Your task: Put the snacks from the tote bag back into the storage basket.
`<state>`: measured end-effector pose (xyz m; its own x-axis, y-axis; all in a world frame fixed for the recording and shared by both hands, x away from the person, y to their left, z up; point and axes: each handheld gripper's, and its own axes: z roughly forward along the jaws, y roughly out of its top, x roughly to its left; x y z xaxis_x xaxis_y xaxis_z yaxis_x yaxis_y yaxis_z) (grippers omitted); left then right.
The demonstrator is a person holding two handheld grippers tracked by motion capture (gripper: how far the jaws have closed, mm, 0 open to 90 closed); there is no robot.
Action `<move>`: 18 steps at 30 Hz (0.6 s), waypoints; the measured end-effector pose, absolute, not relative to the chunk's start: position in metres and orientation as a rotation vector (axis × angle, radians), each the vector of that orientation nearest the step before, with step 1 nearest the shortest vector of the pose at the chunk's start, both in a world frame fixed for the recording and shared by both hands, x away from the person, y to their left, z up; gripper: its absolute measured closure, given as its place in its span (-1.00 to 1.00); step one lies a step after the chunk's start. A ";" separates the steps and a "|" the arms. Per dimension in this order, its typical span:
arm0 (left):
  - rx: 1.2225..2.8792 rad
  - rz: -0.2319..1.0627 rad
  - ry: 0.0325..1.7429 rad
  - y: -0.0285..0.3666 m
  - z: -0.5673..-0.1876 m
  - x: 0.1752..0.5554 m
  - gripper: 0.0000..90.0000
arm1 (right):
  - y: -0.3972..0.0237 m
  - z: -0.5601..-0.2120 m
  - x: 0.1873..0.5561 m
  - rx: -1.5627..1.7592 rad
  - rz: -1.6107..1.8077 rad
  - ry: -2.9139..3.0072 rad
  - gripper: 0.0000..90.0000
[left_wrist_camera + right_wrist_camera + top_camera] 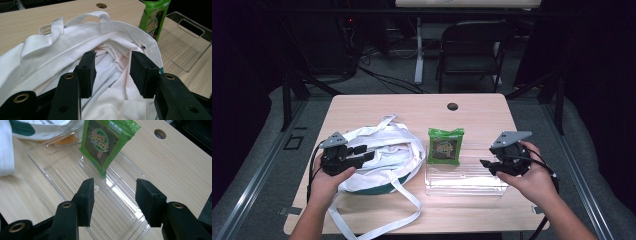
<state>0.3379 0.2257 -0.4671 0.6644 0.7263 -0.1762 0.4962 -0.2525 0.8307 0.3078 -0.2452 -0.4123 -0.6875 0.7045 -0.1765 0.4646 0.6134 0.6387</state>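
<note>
Nearest us, the left gripper (362,154) hangs over the mouth of the white tote bag (382,150), jaws parted with loose white lining between them; in the left gripper view the pads do not seem to press on any cloth, so we read it as open and holding nothing. The right gripper (486,165) sits over the near-right part of the clear tray (464,187), jaws wide and empty.

Risks as we judge them: the green snack packet (445,145) stands propped at the tray's far-left end, leaning, so a nudge from a jaw would likely tip it flat or push it off the tray. It is glossy film; a pinch at its edge could slip. The tray is light and clear, hard to judge by eye, and could skid on the table (472,110) if bumped. The bag's mouth is slack; if the left jaws catch only lining, the opening may fold shut.

Containers: the tray holds just the packet, the rest bare. Inside the bag we see crumpled white cloth; anything deeper is hidden. In the right gripper view something orange shows through the tray's far wall by the bag; we cannot tell what.
</note>
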 end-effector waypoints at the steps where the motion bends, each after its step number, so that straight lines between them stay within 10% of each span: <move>1: 1.920 0.303 0.959 0.226 -0.468 0.337 0.23 | -0.245 -0.414 0.304 0.927 0.798 2.421 0.09; 18: 1.933 0.355 0.953 0.221 -0.484 0.324 0.24 | -0.251 -0.461 0.266 1.008 0.875 2.358 0.11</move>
<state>0.3237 0.2211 -0.4844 0.6582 0.7414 -0.1303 0.4758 -0.2757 0.8352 0.2658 -0.2513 -0.4609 -0.6444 0.7527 -0.1349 0.4824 0.5370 0.6920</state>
